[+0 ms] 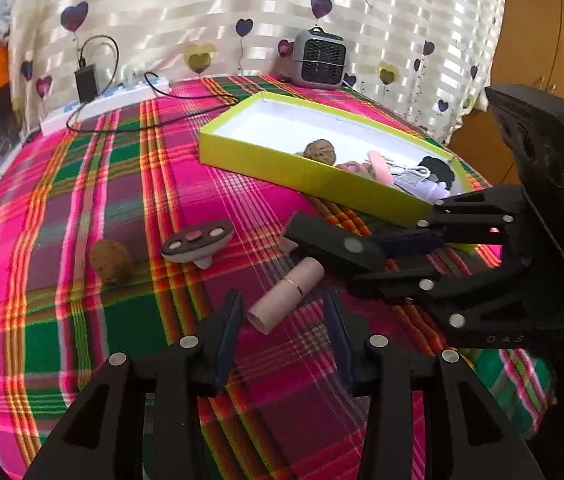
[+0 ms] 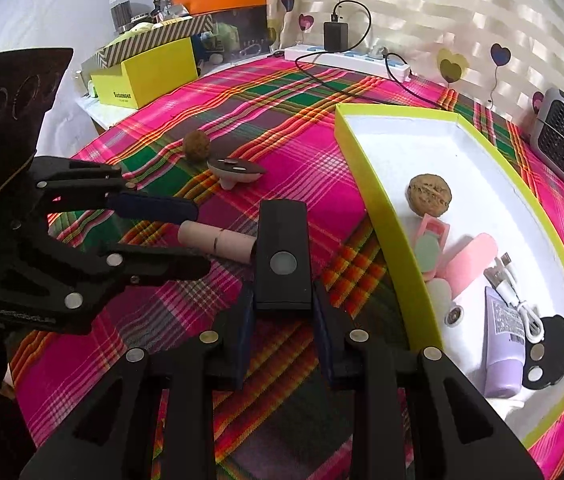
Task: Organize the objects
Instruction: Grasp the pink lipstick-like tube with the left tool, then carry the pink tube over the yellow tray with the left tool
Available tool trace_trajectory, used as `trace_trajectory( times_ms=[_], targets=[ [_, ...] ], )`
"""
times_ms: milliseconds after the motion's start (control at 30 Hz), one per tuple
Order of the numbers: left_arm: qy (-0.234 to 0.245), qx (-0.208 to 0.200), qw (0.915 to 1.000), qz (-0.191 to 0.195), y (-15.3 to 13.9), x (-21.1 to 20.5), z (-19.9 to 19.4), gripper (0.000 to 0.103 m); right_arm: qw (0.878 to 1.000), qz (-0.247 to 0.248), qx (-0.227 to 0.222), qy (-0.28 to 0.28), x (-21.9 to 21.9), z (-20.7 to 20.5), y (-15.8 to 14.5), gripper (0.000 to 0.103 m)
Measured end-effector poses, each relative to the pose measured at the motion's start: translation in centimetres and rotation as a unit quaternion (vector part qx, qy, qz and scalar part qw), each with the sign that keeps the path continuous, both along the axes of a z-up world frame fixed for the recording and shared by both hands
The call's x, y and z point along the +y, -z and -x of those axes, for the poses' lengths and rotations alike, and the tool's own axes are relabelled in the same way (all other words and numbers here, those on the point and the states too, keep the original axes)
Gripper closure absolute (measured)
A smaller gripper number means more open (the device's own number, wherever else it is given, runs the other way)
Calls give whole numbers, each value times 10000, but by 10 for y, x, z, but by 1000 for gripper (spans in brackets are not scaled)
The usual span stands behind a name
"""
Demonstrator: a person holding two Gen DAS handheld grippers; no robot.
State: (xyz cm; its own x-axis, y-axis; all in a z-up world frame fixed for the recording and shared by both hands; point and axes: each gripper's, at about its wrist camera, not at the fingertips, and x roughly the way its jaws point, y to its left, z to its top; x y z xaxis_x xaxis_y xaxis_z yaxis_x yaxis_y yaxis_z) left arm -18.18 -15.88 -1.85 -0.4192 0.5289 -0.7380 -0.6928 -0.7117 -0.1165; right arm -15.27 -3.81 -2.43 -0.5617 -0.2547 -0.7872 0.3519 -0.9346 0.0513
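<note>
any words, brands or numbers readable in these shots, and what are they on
Yellow box beside the table: dark print on its front, too blurred to read.
Purple tube in the tray: a label of fine print, too small to read.
Left hand-held gripper: pale raised lettering on its body, not legible.
Right hand-held gripper: a few embossed characters on its underside, unreadable.
Nothing else carries text.

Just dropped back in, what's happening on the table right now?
A person is tidying small items into the yellow-green box lid. The right gripper is shut on a black rectangular block, holding it above the plaid cloth. The left gripper has its jaws open either side of the pink tube, which lies on the cloth, not gripped. A walnut and an ocarina-like piece remain outside; another walnut, a purple tube and a white cable are already in the box.
</note>
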Motion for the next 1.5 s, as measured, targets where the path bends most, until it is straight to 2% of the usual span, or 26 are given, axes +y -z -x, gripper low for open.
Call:
trace_trajectory(
  times_ms=[333,433,567,733,1100,1500],
  targets=[
    [173,230,9982,530,6,18,1,64,10000,20,-22,20,2,0,0,75],
    [163,344,9971,656,6,22,-4,71,10000,-18,3,35,1,0,0,75],
    [90,332,9973,646,5,22,-6,81,9999,-24,97,75,2,-1,-4,75],
    [-165,305,9973,641,6,21,-9,85,9998,-49,127,125,0,4,-6,75],
    [-486,168,9970,576,6,23,-4,85,9996,-97,27,254,-6,17,-2,75],
    [-622,320,9950,706,7,29,-5,88,9995,7,38,321,-1,18,-1,75]
  ],
)
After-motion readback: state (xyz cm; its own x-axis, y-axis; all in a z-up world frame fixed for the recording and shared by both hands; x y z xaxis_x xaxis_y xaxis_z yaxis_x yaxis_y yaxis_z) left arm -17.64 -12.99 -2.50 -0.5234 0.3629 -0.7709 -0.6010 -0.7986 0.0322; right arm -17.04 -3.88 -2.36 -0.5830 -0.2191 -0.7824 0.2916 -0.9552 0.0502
